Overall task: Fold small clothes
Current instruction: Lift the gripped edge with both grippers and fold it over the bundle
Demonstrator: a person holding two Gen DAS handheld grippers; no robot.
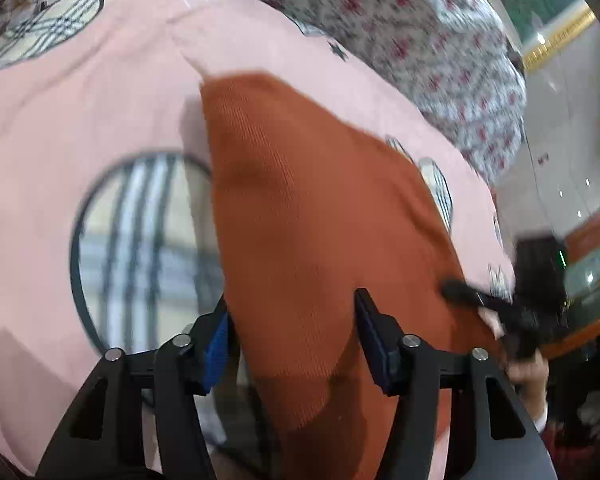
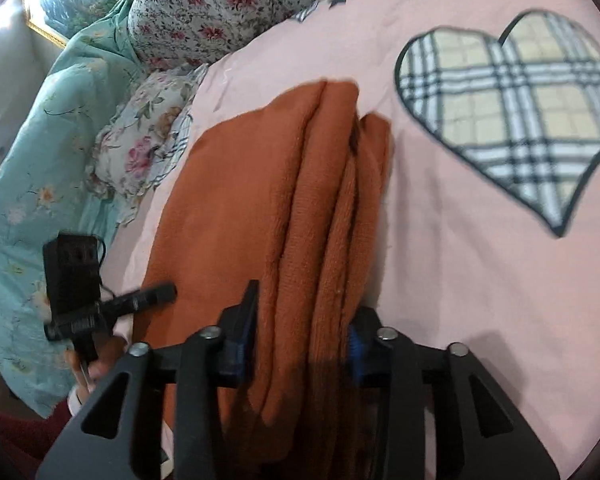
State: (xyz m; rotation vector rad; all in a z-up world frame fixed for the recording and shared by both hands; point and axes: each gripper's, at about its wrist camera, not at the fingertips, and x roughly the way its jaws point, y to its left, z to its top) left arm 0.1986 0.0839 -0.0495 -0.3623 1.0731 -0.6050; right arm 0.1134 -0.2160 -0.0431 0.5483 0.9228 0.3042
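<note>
A rust-orange ribbed knit garment [image 2: 260, 208] lies on a pale pink bed sheet [image 2: 460, 280] printed with plaid hearts [image 2: 512, 120], folded lengthwise into several stacked layers, with a floral quilt [image 1: 420, 40] and a frilled floral pillow [image 2: 140, 148] at the far side of the bed. The right gripper [image 2: 300, 344] straddles the near end of the layered right-hand portion, its jaws partly apart with the bundle filling the gap; whether the blue pads truly pinch the cloth cannot be told. The left gripper [image 1: 292, 340] stands partly open over the near left edge of the garment, the fabric passing between its fingers [image 1: 374, 336] with visible slack beside the right-hand one, so it appears not to clamp. Both views are motion-blurred. The principal risk is uneven hold: if one side grips and the other merely brushes, a lift or fold-over would drag the garment askew. The thick stack in the right jaws may shed its lower layers, letting the folds slide apart. A low pinch could also catch the sheet and raise it with the knit.
</note>
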